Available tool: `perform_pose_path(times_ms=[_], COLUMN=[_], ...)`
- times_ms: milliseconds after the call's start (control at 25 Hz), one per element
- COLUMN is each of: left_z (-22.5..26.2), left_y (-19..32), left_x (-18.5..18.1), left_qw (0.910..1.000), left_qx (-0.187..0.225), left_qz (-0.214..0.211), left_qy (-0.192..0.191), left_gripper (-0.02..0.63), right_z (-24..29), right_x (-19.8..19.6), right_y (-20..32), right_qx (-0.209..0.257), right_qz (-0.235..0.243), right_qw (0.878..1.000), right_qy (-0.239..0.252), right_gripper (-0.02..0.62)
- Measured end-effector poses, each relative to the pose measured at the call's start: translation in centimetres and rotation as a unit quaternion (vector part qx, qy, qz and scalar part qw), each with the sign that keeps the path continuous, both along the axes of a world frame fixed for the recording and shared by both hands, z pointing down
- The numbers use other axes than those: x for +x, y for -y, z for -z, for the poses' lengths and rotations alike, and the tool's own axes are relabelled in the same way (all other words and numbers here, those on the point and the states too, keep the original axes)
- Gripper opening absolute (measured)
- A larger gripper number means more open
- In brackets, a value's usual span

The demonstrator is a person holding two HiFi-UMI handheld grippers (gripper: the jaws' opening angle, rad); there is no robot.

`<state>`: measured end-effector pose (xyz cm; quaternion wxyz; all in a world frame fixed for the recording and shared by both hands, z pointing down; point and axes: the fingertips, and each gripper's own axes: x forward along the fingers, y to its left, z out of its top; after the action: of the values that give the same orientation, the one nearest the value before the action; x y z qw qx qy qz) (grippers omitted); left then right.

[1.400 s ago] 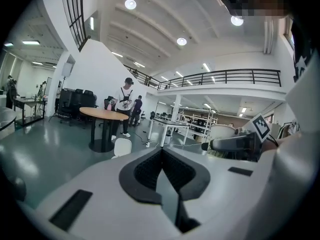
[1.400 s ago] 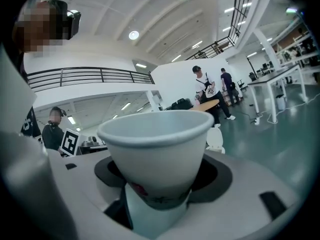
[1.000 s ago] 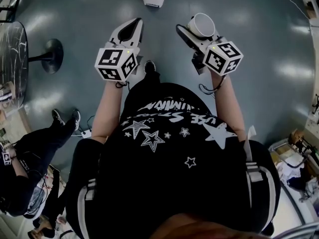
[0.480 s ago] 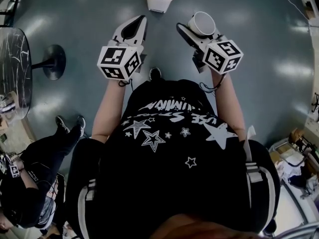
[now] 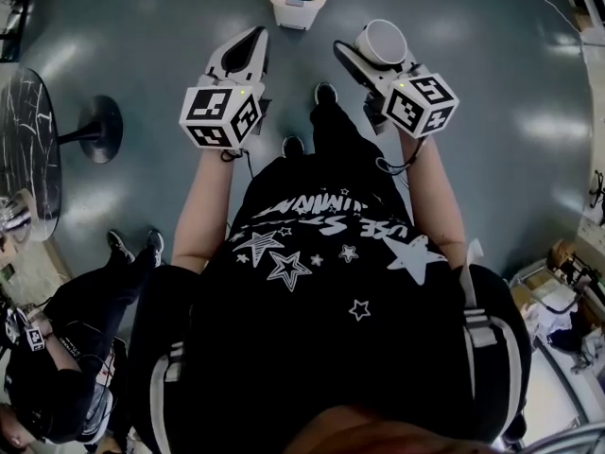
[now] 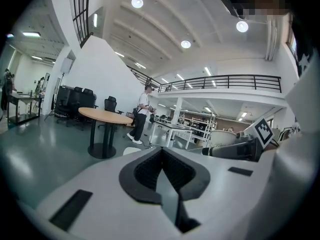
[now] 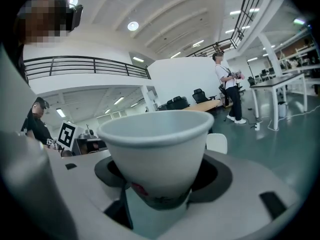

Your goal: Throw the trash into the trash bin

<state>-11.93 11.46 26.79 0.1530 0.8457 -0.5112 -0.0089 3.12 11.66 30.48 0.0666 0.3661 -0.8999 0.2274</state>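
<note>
At the far left stands a dark round surface on a pedestal foot, and at the near left is a person in dark clothes. We hold the left tool out over the grey floor; its jaws are pressed together with nothing between them. Farther off, between the two tools, sits the cream trash bin, open at the top, with something lying inside. To the right, our right tool is clamped round the lower part of a white paper cup, which stands upright, mouth up. The cup is apart from the bin, to its right and nearer to us.
</note>
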Motion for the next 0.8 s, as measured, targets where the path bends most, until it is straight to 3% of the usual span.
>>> perform_pose_path(times_ms=[320,800], left_z=[1.2,0.7], left_y=[4.8,11.7], left_x=[-0.8,0.7], left_qw=[0.9988,0.9978], left_qx=[0.016,-0.001], left_qz=[0.042,0.06], left_qy=[0.019,0.026], left_gripper=[0.011,0.011], right_z=[-0.3,-0.4], right_x=[-0.3,1.7], right_y=[6.3,14.6], right_qx=[0.008,0.003], right_qz=[0.027,0.035], right_qw=[1.0,0.999], right_qy=[0.01,0.016], right_gripper=[0.322,0.322])
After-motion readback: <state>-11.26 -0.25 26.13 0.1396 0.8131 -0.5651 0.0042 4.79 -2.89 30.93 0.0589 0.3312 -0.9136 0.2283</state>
